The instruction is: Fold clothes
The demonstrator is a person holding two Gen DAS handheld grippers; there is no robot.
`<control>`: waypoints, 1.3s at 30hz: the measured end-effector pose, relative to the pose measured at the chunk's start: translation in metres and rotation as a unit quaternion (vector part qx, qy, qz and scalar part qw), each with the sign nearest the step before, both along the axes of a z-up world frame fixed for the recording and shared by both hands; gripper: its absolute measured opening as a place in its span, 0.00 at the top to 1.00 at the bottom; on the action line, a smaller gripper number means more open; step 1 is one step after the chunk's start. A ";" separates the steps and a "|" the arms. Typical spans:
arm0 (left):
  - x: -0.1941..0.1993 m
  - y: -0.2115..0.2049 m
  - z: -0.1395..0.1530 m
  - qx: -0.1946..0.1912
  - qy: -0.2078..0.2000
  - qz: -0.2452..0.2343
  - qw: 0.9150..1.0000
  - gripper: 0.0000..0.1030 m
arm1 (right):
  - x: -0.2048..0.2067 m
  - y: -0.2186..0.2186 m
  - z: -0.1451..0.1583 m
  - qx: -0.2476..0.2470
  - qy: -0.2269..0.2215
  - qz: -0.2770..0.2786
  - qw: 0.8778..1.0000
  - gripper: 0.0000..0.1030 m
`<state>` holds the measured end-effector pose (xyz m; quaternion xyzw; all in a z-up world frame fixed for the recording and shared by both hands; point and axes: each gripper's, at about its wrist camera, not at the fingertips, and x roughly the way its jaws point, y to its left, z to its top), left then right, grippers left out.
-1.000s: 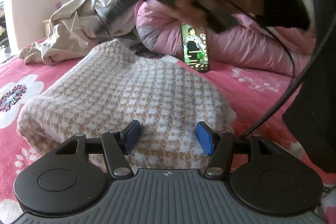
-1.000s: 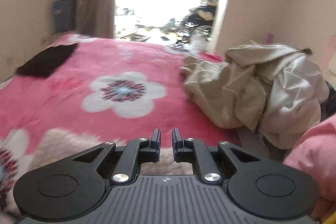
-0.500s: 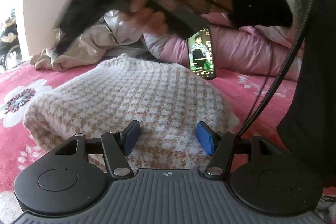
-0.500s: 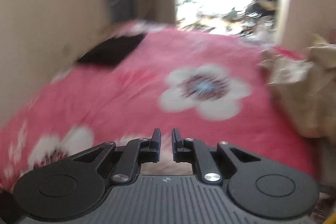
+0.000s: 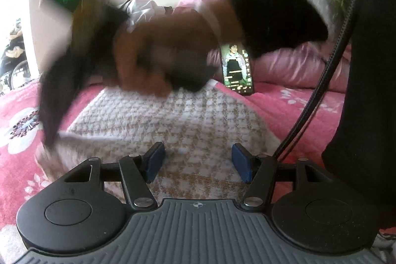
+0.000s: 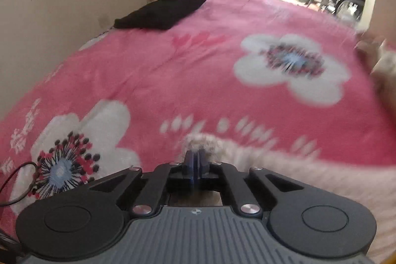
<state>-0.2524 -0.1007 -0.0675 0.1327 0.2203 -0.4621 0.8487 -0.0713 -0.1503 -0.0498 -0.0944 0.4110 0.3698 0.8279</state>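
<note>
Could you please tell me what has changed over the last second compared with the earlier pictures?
The right claw swung down toward the corner of the knitted sweater and its jaws have just been closing, now pinching the fuzzy edge. The left claw stayed open over the sweater's near edge. The phone and pink blanket are unchanged.

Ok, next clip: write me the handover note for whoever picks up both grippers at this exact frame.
Left gripper: open, pads either side of the near edge of the checked knit sweater, not pinching it.
Right gripper: its jaws have just been closing and are now shut on a fuzzy corner of the sweater's far left edge.
Sweater lies on the pink floral blanket, apparently already folded into a compact shape. A crumpled beige garment waits behind it by the pink duvet; a phone leans there too. A black cloth lies at the bed's far edge.
Left: carry the pinched corner over to finish this fold, then do the beige garment.
</note>
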 end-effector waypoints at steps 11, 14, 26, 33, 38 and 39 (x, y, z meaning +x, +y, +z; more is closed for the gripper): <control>-0.004 -0.001 0.002 0.007 -0.004 -0.003 1.000 0.42 | -0.008 -0.045 0.044 0.011 -0.097 -0.108 0.989 0.99; -0.005 -0.001 0.003 0.005 0.000 0.000 1.000 0.42 | 0.020 -0.087 -0.003 -0.038 -0.044 -0.198 0.978 1.00; -0.007 -0.008 0.008 0.011 0.002 -0.005 1.000 0.41 | 0.025 -0.150 -0.011 -0.048 -0.063 -0.296 0.952 1.00; -0.010 -0.008 0.011 0.024 -0.003 -0.005 1.000 0.39 | -0.004 -0.167 0.019 -0.020 -0.064 -0.338 0.939 1.00; -0.010 -0.013 0.013 0.035 -0.011 -0.010 0.999 0.39 | -0.010 -0.176 0.007 -0.035 -0.058 -0.335 0.940 1.00; -0.010 -0.015 0.014 0.039 -0.014 -0.013 0.999 0.39 | -0.015 -0.180 0.021 -0.017 -0.058 -0.335 0.940 0.99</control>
